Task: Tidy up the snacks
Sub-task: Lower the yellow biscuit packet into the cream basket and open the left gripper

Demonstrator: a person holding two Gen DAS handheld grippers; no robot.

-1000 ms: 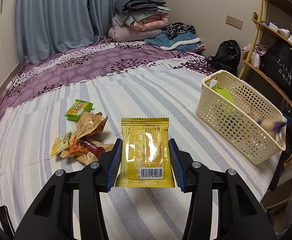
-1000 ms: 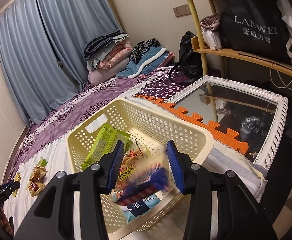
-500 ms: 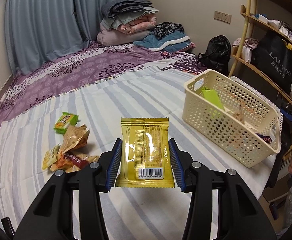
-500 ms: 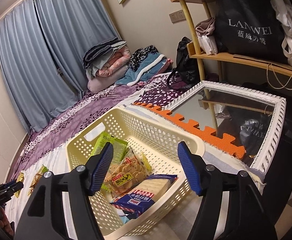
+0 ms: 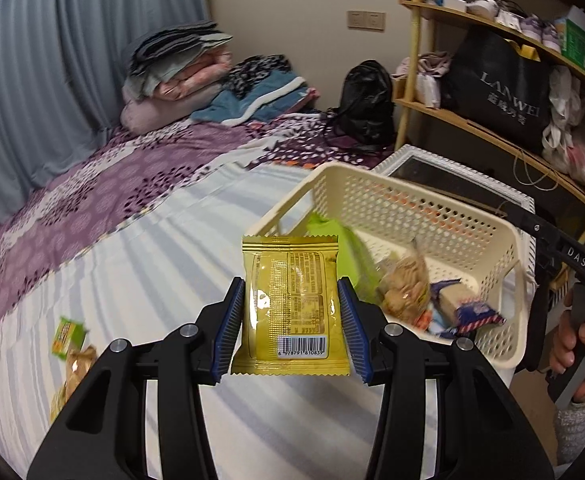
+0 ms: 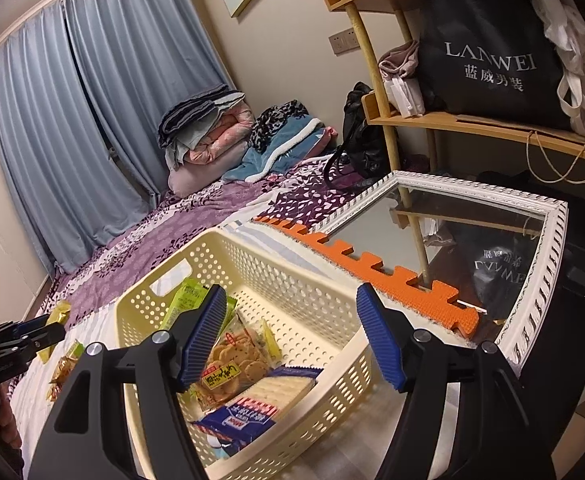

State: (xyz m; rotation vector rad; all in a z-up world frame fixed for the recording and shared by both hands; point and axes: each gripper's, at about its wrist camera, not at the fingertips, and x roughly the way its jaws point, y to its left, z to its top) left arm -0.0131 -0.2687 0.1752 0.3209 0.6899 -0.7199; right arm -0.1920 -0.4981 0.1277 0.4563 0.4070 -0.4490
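While the left gripper [image 5: 291, 307] was clenched on a yellow snack packet [image 5: 290, 304] by its two side edges, the packet hung upright over the striped bedsheet [image 5: 152, 272], just in front of the cream basket [image 5: 432, 216]. Its back faced the camera: a block of fine print too small to read, and a barcode whose digits were only partly legible. On the shelf [image 5: 472, 128] stood a black bag [image 5: 496, 92] lettered LANWEI, with Chinese characters beneath.

From the left wrist view alone, the person's right hand [image 5: 580, 360] showed at the frame's edge, gripping a handle marked DAS. Loose snacks [image 5: 70, 344] lay on the sheet at far left.

From the right wrist view, the right gripper [image 6: 292, 340] stood released above the basket's near end, nothing between its blue pads [image 6: 380, 340]. Only here could the basket's contents be read clearly: a clear bag of round crackers [image 6: 232, 364] with a yellow label, a blue-and-white wafer pack [image 6: 252, 408], and a green packet [image 6: 184, 300] leaning on the far wall. A white-framed mirror [image 6: 532, 280] lay beside the basket, reflecting the bag's lettering backwards, with an orange foam mat [image 6: 372, 268] edging it.
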